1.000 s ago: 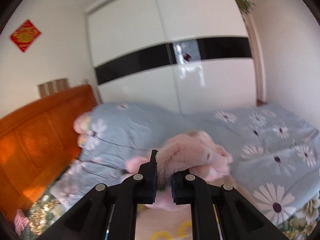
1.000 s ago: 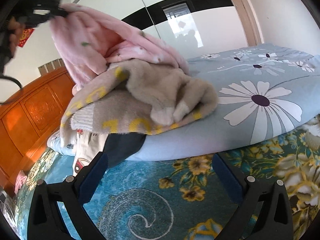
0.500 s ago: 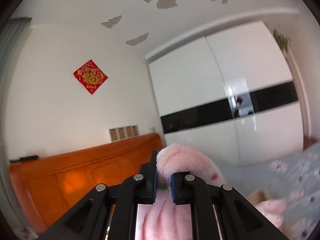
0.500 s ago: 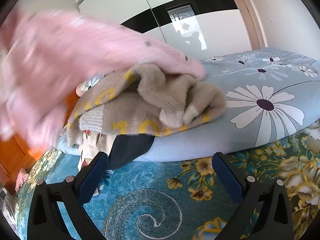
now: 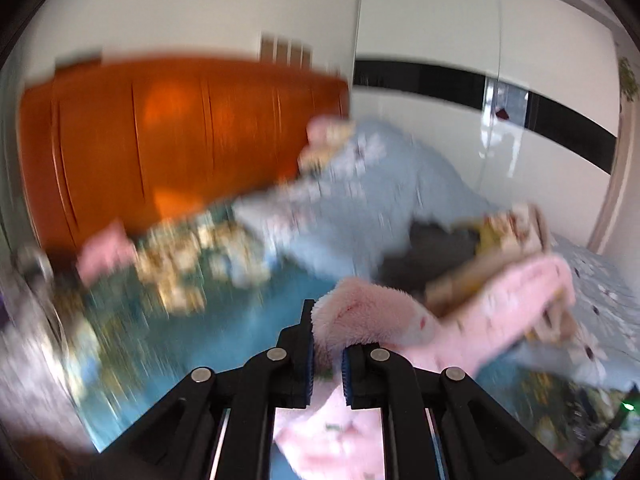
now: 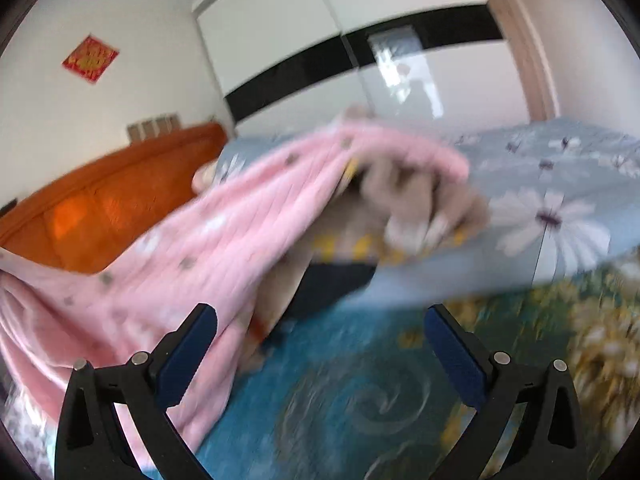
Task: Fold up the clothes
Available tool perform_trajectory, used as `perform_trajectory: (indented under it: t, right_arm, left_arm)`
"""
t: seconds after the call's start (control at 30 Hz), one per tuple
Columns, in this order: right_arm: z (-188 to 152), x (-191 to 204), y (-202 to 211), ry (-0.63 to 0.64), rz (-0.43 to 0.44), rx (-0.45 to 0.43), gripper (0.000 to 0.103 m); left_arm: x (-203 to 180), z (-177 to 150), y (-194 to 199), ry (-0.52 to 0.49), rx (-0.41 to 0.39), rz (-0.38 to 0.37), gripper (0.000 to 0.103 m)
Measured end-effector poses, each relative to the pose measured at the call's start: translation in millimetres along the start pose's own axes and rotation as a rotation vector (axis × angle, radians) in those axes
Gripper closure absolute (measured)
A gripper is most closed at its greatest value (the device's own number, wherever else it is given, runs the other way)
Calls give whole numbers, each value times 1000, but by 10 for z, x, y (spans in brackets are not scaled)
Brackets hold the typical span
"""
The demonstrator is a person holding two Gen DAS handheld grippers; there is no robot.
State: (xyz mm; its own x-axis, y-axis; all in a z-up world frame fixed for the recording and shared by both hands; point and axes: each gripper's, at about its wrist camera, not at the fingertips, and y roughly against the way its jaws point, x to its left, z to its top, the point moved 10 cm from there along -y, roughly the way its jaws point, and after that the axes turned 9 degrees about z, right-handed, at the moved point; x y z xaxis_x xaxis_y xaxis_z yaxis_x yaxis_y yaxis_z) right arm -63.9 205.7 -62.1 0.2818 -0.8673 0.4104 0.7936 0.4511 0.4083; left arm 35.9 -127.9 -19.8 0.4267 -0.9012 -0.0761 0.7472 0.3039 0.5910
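Pink fleece garment [image 6: 240,232] now stretches lower-left off the bed pile. Left hand-held gripper [image 5: 327,364] clamps its fluffy edge, seen only there; right hand-held gripper [image 6: 320,354] gapes wide, empty.

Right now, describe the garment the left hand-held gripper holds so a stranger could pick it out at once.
Start at the bed with the orange wooden headboard and the pale blue daisy quilt. On the quilt's near edge lies a small clothes heap. The pink fleece, pinched in the left hand-held gripper, stretches away from that heap; unlike the beige garment with yellow marks beneath it, it is fluffy, pink and dotted.
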Motion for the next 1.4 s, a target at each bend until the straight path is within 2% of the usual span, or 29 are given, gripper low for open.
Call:
perform_trajectory:
  t: [0.1, 0.2, 0.27, 0.33, 0.4, 0.5, 0.6, 0.67, 0.8, 0.93, 1.03, 1.13, 1.17, 1.2, 1.27, 1.33, 1.4]
  right_arm:
    - [-389, 48, -53, -50, 33, 145, 0]
    - [-480, -31, 122, -59, 5, 193, 0]
    - [-389, -172, 362, -68, -34, 179, 0]
    - [-283, -328, 621, -79, -76, 155, 0]
    - [-132, -587, 978, -82, -159, 117, 0]
    - [22, -969, 1483, -82, -304, 77, 0]
    - [41, -1226, 1838, -116, -386, 76, 0]
    - [-7, -1278, 1922, -154, -372, 91, 0]
    - [-164, -1221, 1795, -249, -246, 116, 0]
    - [-242, -929, 1450, -350, -88, 112, 0]
    - [-154, -596, 1269, -322, 7, 75, 0]
    - [20, -275, 1228, -262, 84, -9, 0]
    - [32, -192, 1181, -255, 119, -6, 0]
    - [31, -106, 1123, -252, 161, 5, 0]
    - [-94, 9, 975, -265, 223, 81, 0]
    - [-350, 56, 866, -269, 220, 180, 0]
    - [-624, 93, 774, -269, 206, 281, 0]
  left_arm:
    - [-390, -527, -97, -10, 93, -117, 92]
    - [-994, -981, 31, -102, 147, -255, 92]
    - [-1510, -1219, 153, -128, 189, -401, 92]
    - [-1943, -1362, 307, -111, 225, -546, 92]
    - [-2346, -1489, 495, -108, 267, -673, 92]
    - [-2880, -1765, 783, -164, 333, -804, 92]
    - [-3230, -2165, 853, -209, 437, -864, 86]
    - [-3283, -2324, 781, -218, 489, -854, 83]
    - [-3106, -2430, 629, -179, 548, -812, 76]
    - [-2694, -2205, 539, -111, 497, -809, 49]
    - [-2192, -1926, 349, -7, 422, -737, 43]
    - [-1675, -1667, 130, 97, 359, -644, 37]
    - [-1510, -1583, 51, 131, 342, -616, 35]
    - [-1361, -1508, -34, 163, 328, -590, 34]
    - [-1074, -1417, -244, 216, 310, -511, 33]
    - [-807, -1377, -479, 275, 318, -441, 33]
    - [-573, -1367, -785, 358, 365, -400, 33]
